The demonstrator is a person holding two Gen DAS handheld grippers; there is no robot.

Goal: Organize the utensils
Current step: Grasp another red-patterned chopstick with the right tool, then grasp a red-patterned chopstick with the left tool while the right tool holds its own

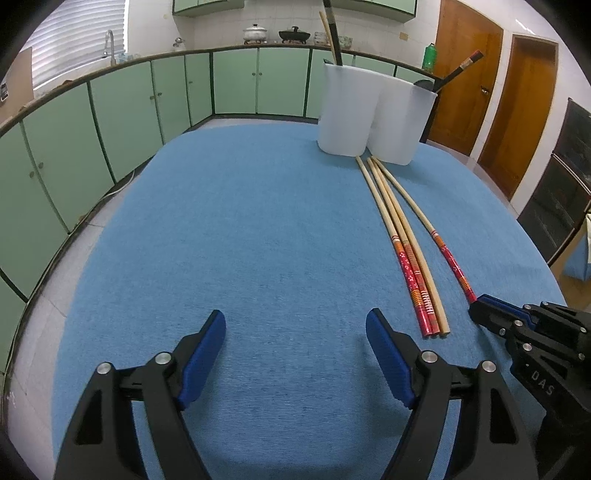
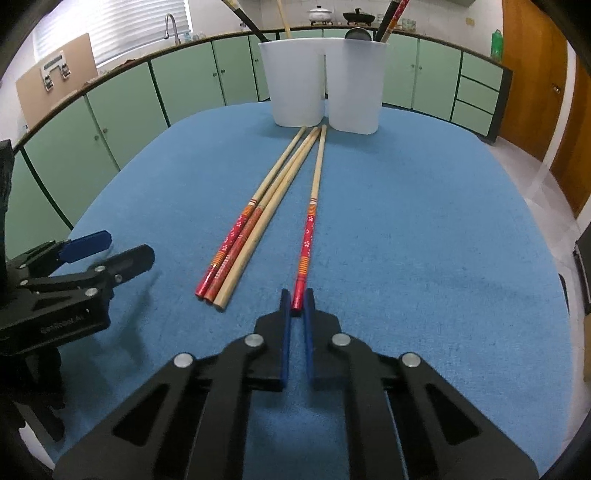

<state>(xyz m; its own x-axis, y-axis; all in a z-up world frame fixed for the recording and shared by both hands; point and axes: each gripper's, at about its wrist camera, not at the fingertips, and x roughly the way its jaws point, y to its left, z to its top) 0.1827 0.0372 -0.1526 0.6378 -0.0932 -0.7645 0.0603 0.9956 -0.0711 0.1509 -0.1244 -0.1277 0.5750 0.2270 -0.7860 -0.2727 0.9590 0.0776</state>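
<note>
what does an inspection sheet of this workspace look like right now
surface: blue cloth over the table
job's things: lone chopstick apart from three chopsticks lying together; white holder behind, already holding utensils
clutter: nothing seen
grippers: right gripper shut on the lone chopstick's red end; left gripper open, empty
cables: white cable on the floor
surroundings: green cabinets, pots, wooden doors
</note>
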